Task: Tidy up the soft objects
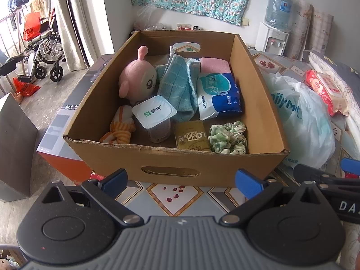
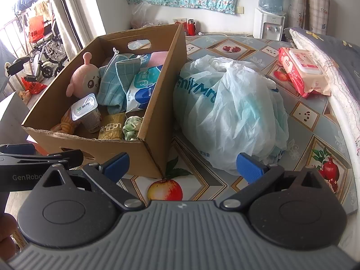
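A cardboard box (image 1: 175, 159) stands on the patterned table and also shows in the right wrist view (image 2: 155, 117). Inside lie a pink plush toy (image 1: 137, 76), a teal cloth (image 1: 177, 85), a pink cloth (image 1: 214, 65), a blue-white tissue pack (image 1: 219, 94), a green scrunchie (image 1: 227, 137), an orange striped soft piece (image 1: 120, 126), a yogurt cup (image 1: 155, 117) and a gold packet (image 1: 191, 137). My left gripper (image 1: 182, 183) is open and empty before the box's near wall. My right gripper (image 2: 183, 165) is open and empty near the box corner, beside a white plastic bag (image 2: 227, 112).
A red wet-wipes pack (image 2: 301, 69) lies at the table's far right beside folded bedding (image 2: 326, 51). A water dispenser (image 2: 268, 18) stands at the back wall. An orange-and-grey box (image 1: 65, 135) sits left of the cardboard box; a wheelchair (image 1: 42, 54) stands by the window.
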The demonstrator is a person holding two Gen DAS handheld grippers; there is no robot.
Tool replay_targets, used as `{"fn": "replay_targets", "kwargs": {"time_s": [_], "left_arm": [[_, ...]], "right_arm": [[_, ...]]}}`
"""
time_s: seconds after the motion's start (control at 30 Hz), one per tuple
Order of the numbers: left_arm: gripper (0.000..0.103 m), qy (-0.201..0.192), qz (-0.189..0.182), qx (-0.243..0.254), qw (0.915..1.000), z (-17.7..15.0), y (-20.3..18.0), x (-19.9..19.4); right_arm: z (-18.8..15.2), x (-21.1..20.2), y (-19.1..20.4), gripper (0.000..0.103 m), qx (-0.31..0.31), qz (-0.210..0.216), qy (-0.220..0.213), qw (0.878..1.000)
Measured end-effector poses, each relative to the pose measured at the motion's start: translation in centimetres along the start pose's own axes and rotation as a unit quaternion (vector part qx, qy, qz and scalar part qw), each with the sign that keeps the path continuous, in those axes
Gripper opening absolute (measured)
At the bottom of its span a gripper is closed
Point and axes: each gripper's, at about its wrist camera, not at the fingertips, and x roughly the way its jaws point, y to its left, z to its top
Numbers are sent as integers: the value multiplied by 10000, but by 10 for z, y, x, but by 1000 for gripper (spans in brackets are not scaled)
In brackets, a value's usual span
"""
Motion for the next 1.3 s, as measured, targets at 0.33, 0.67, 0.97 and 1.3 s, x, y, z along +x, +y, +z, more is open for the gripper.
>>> {"fn": "replay_targets", "kwargs": {"time_s": [0.33,0.67,0.97,1.3], "left_arm": [[102,67,8,-12,10000,-1,1,4],[102,94,9,-44,9999,-1,4,6],[102,97,-6,-69,9999,-1,6,6],[102,109,-10,-92,9999,-2,8,7]], "right_arm": [[-1,4,1,102,38,23,95,9999],[0,8,4,102,3,29,131,9999],[1,8,5,102,3,29,138,9999],[1,9,6,102,-5,28,144,9999]]}}
